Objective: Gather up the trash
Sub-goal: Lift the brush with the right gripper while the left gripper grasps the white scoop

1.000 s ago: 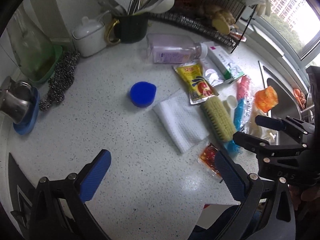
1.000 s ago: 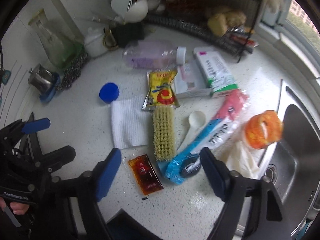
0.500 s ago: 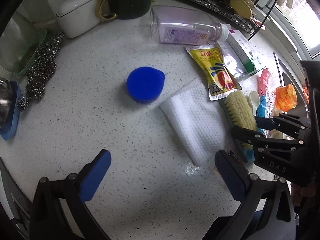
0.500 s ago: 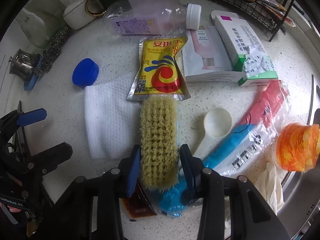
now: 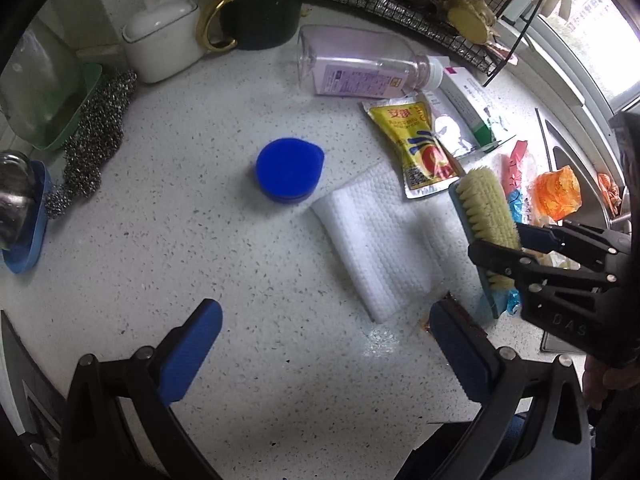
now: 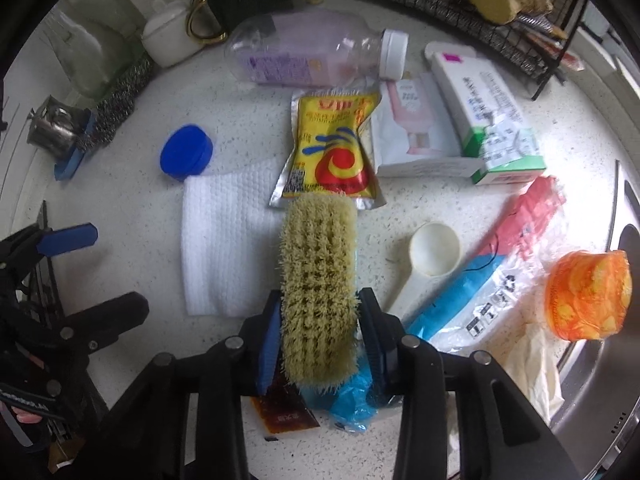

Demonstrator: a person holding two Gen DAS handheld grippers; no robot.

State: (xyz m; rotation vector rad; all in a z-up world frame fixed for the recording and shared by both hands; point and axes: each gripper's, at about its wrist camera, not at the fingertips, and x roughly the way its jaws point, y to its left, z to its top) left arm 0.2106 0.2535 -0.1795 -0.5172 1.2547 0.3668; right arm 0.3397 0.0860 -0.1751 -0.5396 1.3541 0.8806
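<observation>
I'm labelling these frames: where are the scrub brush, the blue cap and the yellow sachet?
scrub brush (image 6: 318, 280), right wrist view, middle of bristles.
blue cap (image 5: 289, 174), left wrist view, flat top.
yellow sachet (image 6: 332, 152), right wrist view, printed front.

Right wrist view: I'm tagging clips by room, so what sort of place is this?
Most likely a kitchen counter: a steel sink at the right, a wire dish rack behind, a scrubbing brush on the speckled worktop.

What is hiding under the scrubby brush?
Under the brush, held in the right gripper, peek a blue plastic wrapper and a dark sauce packet. Its far end overlaps the yellow pouch. Anything else beneath is covered by bristles.
</observation>
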